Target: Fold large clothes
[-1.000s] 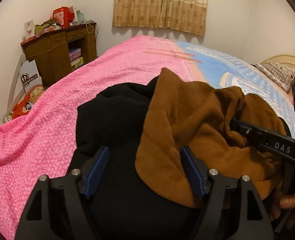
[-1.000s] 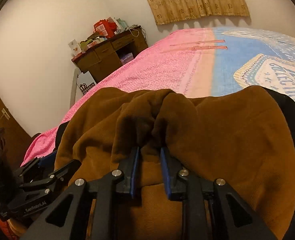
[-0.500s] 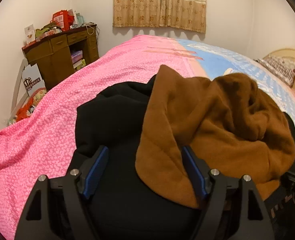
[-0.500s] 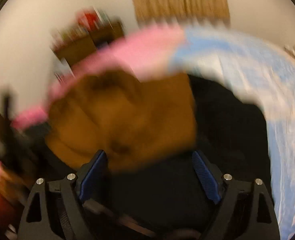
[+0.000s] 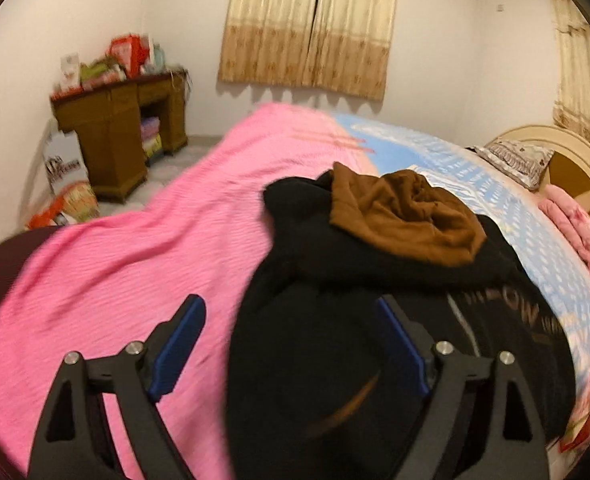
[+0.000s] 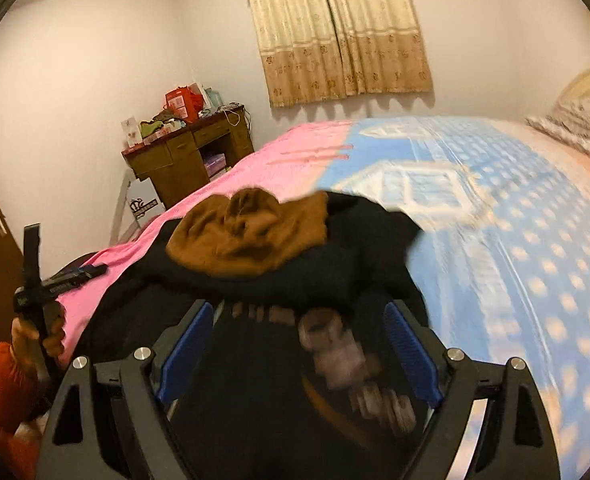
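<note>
Holding both tongs wide, you grip nothing with either. Your left tongs (image 5: 291, 344) hover over the near edge of the black hoodie (image 5: 375, 320), their jaws having just spread further; the blue pad at 9 o'clock hangs above the pink blanket (image 5: 155, 240), the one at 3 o'clock above black cloth, neither pressing on anything. Your right tongs (image 6: 299, 344) have just sprung apart too, and the hoodie's printed front lies blurred below the gap, with no pad on it.

The hoodie lies on the bed, spread across the line where the pink blanket meets the blue patterned one (image 6: 495, 220). Its brown-lined hood (image 5: 407, 220) sits bunched on top at the garment's far end, toward 12 o'clock in both views.

In the right wrist view, your left hand (image 6: 35, 328) shows at 8 o'clock, closed around its tool's handle, with an orange sleeve (image 6: 3, 384) below it.

Beyond the bed, a wooden desk (image 6: 187, 160) piled with clutter stands at 10 o'clock, curtains (image 6: 339, 28) hang at 12, and a pillow (image 5: 515, 160) lies at 2 o'clock by the headboard.
</note>
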`<state>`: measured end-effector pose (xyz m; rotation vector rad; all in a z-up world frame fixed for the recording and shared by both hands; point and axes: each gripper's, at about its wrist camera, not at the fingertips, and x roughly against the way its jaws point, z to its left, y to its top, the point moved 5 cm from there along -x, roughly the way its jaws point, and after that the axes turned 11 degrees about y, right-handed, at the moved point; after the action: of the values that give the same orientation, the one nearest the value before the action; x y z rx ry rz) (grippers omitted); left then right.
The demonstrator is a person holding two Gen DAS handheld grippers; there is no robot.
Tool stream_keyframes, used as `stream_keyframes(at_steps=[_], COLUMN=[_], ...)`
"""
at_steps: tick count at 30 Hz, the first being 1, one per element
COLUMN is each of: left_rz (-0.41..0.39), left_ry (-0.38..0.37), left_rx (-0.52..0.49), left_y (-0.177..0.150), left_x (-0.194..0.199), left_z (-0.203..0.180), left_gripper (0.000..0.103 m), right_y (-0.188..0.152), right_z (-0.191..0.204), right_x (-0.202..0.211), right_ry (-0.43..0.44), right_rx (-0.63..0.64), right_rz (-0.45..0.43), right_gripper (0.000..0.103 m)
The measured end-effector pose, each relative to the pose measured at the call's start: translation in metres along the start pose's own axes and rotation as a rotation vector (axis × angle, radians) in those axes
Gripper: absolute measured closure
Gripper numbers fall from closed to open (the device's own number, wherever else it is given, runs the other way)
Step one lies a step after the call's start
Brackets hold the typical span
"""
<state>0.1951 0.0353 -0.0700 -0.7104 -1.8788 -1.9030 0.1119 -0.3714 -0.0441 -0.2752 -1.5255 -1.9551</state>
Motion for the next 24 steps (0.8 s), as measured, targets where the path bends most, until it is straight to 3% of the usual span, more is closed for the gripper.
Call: stream_keyframes(at_steps=[5, 9, 14, 16, 17, 20, 21, 24], left_rz=[0.022, 0.064, 0.137, 0.181, 0.162, 0.202, 0.211, 0.231], left_ry=[-0.027, -0.084, -0.109, -0.159, -0.155, -0.228, -0.229, -0.187], left_rx=[0.007, 0.035, 0.053, 0.066, 0.053, -0.031, -0.053, -0.102], left_y=[-0.046, -0.08, -0.107, -0.114, -0.116, -0.129, -0.132, -0.144], left_x=[0.041, 0.049, 0.04, 0.035, 0.04, 0.048, 0.048, 0.038], left_z=[0.03, 0.033, 0.031, 0.024, 0.022, 0.005, 0.0, -0.01], left_gripper=[0.01, 0.01, 0.011, 0.012, 0.014, 0.027, 0.027, 0.029], right_y=[-0.08, -0.121, -0.156, -0.165, -0.167, -0.165, -0.164, -0.173], right_z=[-0.013, -0.015, -0.006, -0.002, -0.001, 0.003, 0.003, -0.008], right_x=[0.037, 0.056, 0.022, 0.01, 0.007, 0.012, 0.014, 0.007], right_ry=[-0.05, 0.048, 0.072, 0.025, 0.02, 0.049, 0.074, 0.128], right_rx=[-0.072, -0.173, -0.211, -0.191, -0.195, -0.226, -0.241, -0.333], right_rz=[0.108, 0.105, 0.198, 0.226, 0.235, 0.247, 0.253, 0.278], right_gripper=[0.015, 0.015, 0.016, 0.016, 0.017, 0.032, 0.042, 0.053])
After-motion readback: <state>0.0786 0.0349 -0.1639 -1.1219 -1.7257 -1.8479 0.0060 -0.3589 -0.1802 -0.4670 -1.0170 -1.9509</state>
